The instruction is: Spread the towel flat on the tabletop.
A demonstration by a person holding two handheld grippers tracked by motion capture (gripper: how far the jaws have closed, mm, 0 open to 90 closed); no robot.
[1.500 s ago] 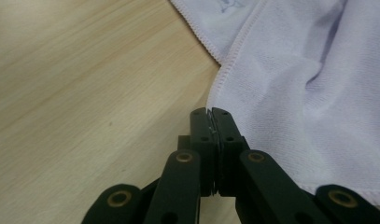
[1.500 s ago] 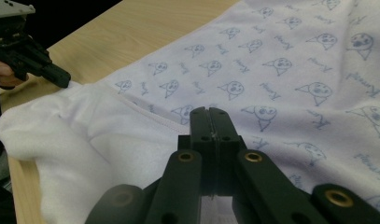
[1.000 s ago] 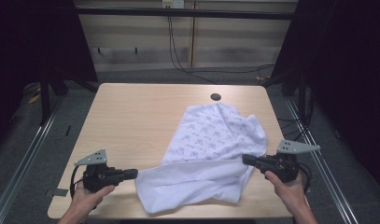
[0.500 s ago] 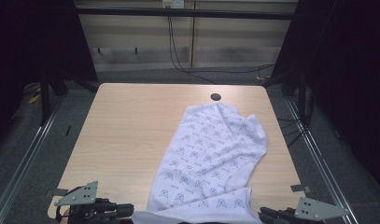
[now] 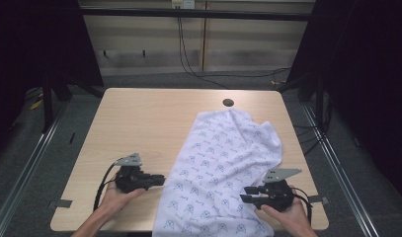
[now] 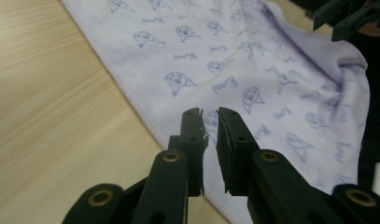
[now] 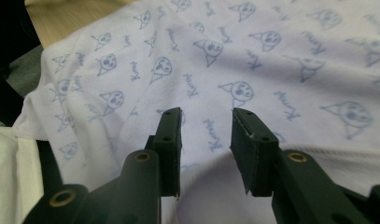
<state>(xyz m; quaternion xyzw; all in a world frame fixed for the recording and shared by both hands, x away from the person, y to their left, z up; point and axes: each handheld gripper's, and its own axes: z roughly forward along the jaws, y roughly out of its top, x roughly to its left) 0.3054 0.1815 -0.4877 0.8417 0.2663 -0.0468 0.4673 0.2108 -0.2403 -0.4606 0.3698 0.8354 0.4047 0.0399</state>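
At about eight o'clock on the wooden table [image 5: 139,118], seen in the high view, we find the left gripper [image 5: 159,180] in the person's left hand [image 5: 114,197]. It lies low over the bare wood and points to three o'clock, toward the long edge of the white cloth [image 5: 223,163], and its tips are just beside that hem. In the left gripper view [image 6: 209,116] we see its two black jaws with a narrow gap between them. They have just been opening, and no cloth is pinched in the gap; the hem of the cloth [image 6: 234,70] runs just past the tips, at about twelve o'clock from them.

The cloth has a blue pattern of small animal faces and short words. It lies spread on the right half of the table, from a small dark hole [image 5: 228,102] at twelve o'clock down to the near edge at six o'clock, where it hangs over.

At about five o'clock we find the right gripper [image 5: 245,194] in the right hand [image 5: 285,217], pointing to nine o'clock, with its tips over the cloth. In the right gripper view [image 7: 206,114] its jaws stand clearly apart. They too have just been opening, and the printed cloth [image 7: 271,60] lies flat behind the gap, not squeezed by the pads.
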